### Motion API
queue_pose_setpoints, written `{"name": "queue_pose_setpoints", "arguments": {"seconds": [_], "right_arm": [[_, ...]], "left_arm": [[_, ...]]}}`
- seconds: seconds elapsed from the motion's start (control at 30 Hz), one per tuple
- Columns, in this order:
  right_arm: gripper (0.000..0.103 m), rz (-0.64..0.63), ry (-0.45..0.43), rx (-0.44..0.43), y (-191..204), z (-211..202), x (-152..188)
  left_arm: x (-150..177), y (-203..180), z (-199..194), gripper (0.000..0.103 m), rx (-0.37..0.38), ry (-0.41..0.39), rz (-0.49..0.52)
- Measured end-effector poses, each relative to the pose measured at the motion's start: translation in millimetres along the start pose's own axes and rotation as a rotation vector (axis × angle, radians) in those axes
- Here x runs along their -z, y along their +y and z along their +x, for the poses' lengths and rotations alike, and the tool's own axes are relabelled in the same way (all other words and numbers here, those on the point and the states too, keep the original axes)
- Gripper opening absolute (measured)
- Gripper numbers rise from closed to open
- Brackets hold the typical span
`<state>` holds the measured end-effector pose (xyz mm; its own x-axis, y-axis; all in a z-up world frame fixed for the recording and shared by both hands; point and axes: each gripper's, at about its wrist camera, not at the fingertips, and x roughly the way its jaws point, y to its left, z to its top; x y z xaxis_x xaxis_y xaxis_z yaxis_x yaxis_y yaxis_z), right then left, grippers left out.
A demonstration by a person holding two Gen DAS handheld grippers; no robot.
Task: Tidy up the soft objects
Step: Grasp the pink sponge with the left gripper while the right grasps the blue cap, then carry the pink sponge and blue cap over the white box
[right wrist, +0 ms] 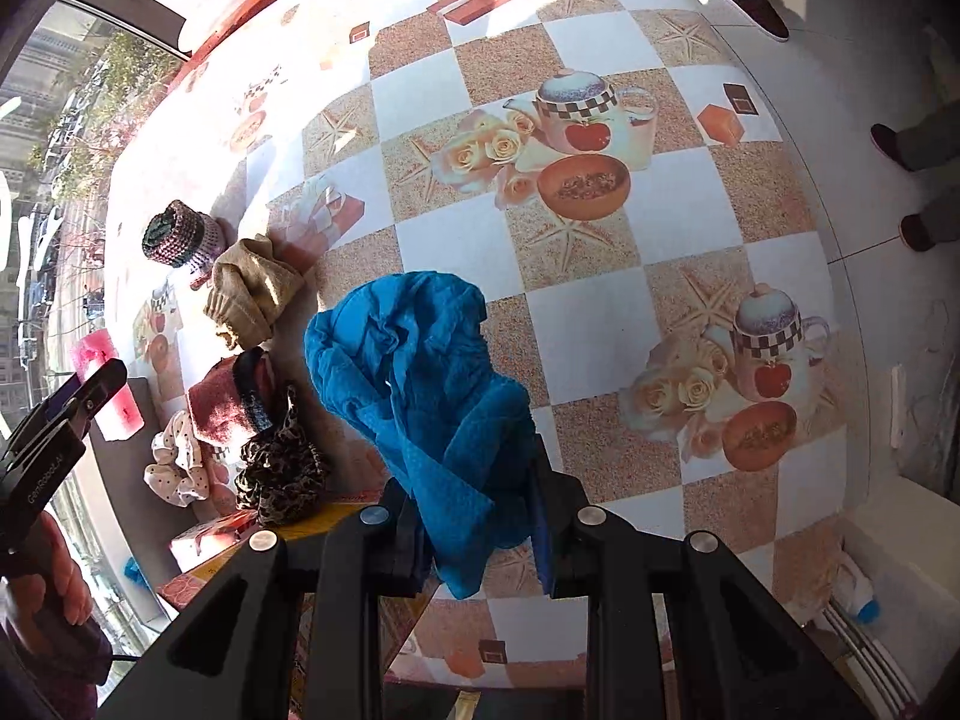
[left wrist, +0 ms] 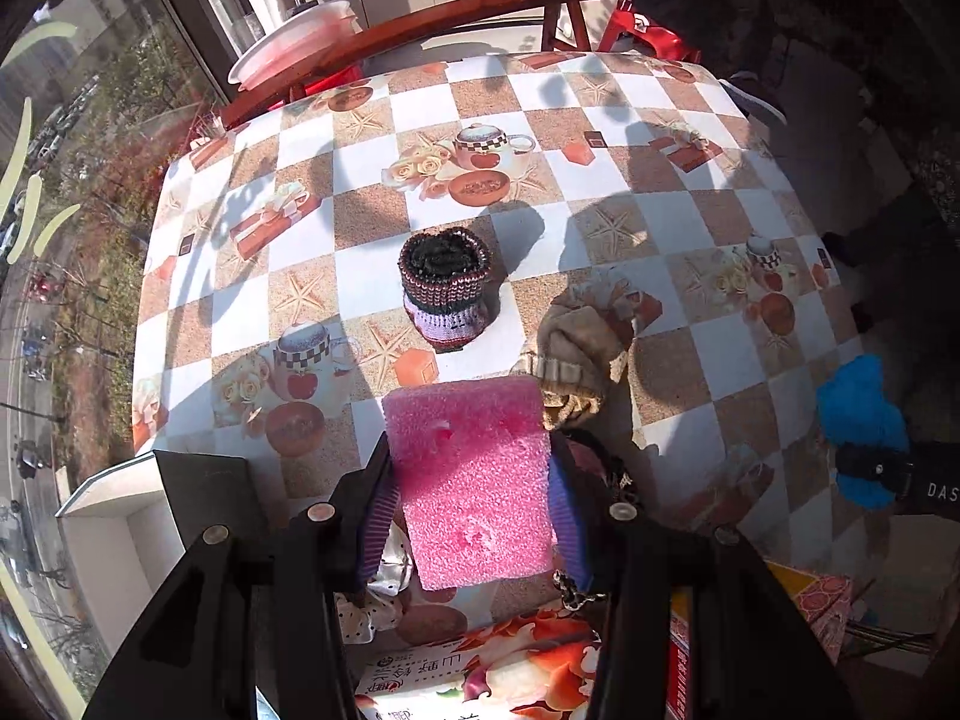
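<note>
Checkered tablecloth (left wrist: 600,240) covers the table, wooden chair (left wrist: 456,12) at 12 o'clock behind it. Left wrist view, left to right: knitted purple-and-dark pouch (left wrist: 447,288) upright mid-table, beige knit sock (left wrist: 579,348) just beside it at 4 o'clock, printed box (left wrist: 480,666) at 6 o'clock under the fingers. Left gripper (left wrist: 474,486) is clamped on the pink sponge (left wrist: 474,480), jaws part-closed against both its sides, sponge sticking out toward 12 o'clock, above the near table edge.

Right wrist view, left to right: white dotted scrunchie (right wrist: 177,468), red knit piece (right wrist: 225,399), leopard scrunchie (right wrist: 279,468) bunched at 9 o'clock, near the box. Right gripper (right wrist: 474,516) pinches the blue cloth (right wrist: 420,384), jaws nearly closed on its lower end, cloth bunching up toward 12 o'clock over the table.
</note>
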<state>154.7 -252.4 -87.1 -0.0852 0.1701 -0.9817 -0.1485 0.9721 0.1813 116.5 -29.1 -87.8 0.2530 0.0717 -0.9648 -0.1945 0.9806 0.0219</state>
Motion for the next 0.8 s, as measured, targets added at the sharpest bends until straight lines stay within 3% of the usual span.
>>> {"name": "queue_pose_setpoints", "arguments": {"seconds": [0.23, 0.5, 0.8], "right_arm": [[0.027, -0.031, -0.066, -0.034, 0.1, -44.8, 21.7], [0.027, -0.082, -0.108, -0.084, 56.1, -56.4, 51.0], [0.027, -0.188, -0.092, -0.122, 115.3, -54.5, 79.0]], "left_arm": [[42.7, -13.1, -45.9, 0.050, 0.039, -0.056, 0.094], [89.9, -1.2, -80.8, 0.050, 0.044, -0.085, 0.138], [110.1, 22.1, -105.9, 0.050, 0.020, -0.134, 0.108]]}}
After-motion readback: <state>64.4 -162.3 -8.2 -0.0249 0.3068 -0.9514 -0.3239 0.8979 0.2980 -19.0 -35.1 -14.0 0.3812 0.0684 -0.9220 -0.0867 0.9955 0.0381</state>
